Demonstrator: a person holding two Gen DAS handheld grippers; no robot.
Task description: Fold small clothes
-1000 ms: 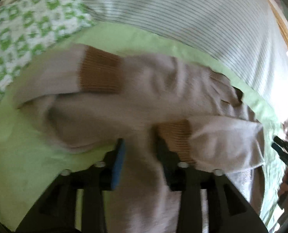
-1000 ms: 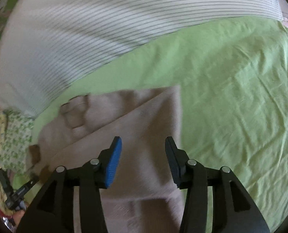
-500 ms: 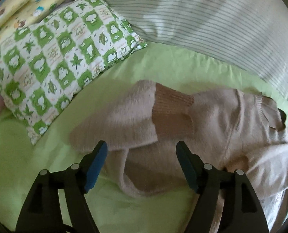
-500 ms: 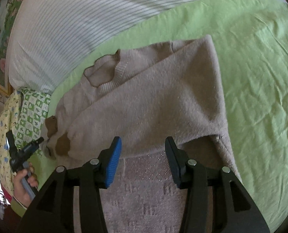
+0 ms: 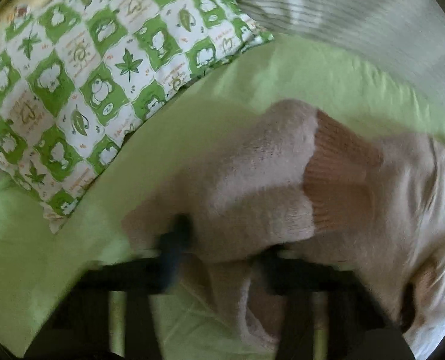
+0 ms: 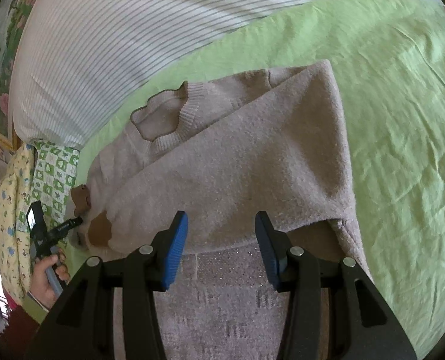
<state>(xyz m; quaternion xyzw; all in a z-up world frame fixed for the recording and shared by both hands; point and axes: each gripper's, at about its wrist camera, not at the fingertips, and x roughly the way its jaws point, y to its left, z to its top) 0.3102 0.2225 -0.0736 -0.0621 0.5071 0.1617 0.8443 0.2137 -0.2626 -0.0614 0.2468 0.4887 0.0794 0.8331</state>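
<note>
- Nearest us, our right gripper point(image 6: 221, 247) hangs wide open over the fuzzy beige knit sweater point(image 6: 237, 162) on the green bedsheet point(image 6: 402, 120).
- Our left gripper point(image 5: 219, 258) is blurred at the sleeve — grip unclear.
- Farther off: checked pillow point(image 5: 81, 69). We judge sleeves are folded; next, the body.

Bare green sheet point(image 6: 402, 120) lying open at frame right; striped pillow point(image 6: 117, 30) blocking along top, patterned pillow point(image 5: 87, 75) crowding upper left.
</note>
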